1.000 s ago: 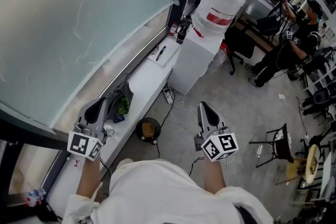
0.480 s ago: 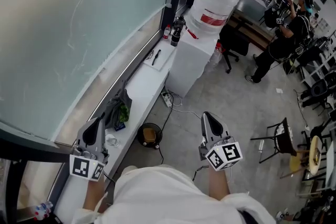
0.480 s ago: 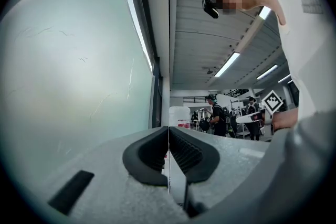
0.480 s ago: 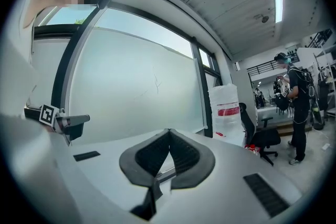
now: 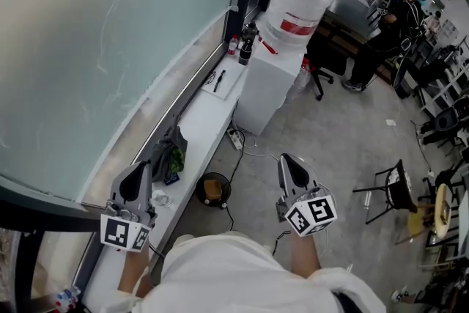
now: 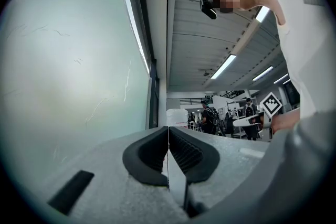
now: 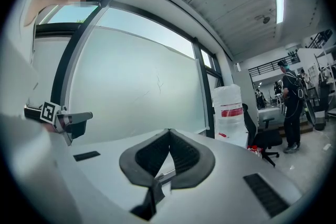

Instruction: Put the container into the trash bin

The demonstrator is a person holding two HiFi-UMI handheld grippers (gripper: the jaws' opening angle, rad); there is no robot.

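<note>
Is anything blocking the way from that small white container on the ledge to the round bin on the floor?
Nothing visible does. The white container sits on the ledge beside the shut left gripper, and the open bin stands on the floor just past the ledge's edge. The dark cloth lies farther along.

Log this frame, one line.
left claw: shut, empty | right claw: shut, empty | bin: on floor beside ledge | stage: nothing held
</note>
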